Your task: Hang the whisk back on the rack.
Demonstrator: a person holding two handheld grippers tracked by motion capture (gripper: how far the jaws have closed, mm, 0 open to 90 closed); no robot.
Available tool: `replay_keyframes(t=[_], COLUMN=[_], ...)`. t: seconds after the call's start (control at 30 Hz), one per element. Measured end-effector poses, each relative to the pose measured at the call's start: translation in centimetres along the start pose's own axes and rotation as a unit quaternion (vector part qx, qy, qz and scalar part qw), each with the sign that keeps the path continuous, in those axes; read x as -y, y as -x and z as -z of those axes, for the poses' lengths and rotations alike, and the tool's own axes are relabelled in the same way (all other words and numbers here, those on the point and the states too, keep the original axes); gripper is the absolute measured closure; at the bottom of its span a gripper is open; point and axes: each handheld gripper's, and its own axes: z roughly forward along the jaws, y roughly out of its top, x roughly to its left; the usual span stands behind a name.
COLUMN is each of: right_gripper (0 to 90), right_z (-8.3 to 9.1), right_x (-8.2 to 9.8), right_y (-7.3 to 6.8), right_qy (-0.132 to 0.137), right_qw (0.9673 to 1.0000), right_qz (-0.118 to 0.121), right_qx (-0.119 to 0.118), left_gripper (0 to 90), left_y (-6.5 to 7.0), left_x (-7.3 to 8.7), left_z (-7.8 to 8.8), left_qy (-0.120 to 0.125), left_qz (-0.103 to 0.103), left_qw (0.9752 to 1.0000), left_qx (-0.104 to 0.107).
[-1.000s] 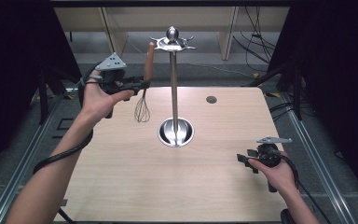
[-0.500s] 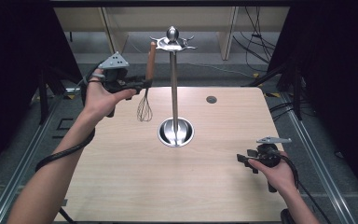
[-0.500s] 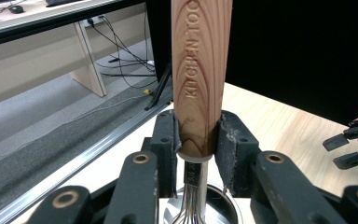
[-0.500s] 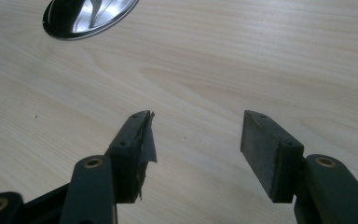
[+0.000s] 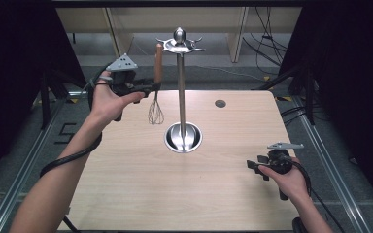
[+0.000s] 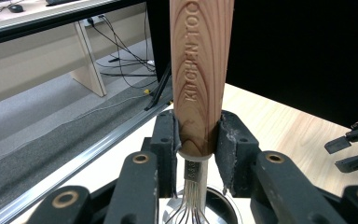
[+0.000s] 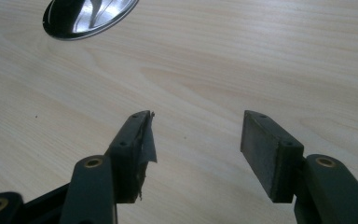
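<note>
Right now the left gripper (image 5: 148,88) holds a whisk (image 5: 156,110) by its wooden handle, jaws squeezed tight on it. The whisk hangs wires down, just left of the metal stand (image 5: 182,97), with the handle top near the hooks. It looks like the whisk is going onto a hook or coming off; I cannot tell which. Next, the handle top must line up with a hook. The right gripper (image 5: 253,166) rests near the stand's base (image 7: 88,16), jaws wide apart and empty.
</note>
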Motion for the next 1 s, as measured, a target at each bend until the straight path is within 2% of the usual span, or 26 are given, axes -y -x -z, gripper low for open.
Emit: replay_keyframes(t=[0.57,1.0], right_gripper=[43.9,43.9], right_z=[0.04,0.05], right_x=[-0.01,-0.01], right_y=[-0.04,-0.06], right_qy=[-0.001,-0.002], right_qw=[1.0,1.0], right_qz=[0.0,0.001], right_qx=[0.002,0.002], left_gripper=[69.2,68.5], left_y=[0.12,0.25], left_x=[0.19,0.5], left_z=[-0.07,-0.05], left_qy=[-0.008,-0.008], left_qz=[-0.007,-0.004], left_qw=[0.9999,0.9999], left_qx=[-0.01,-0.009])
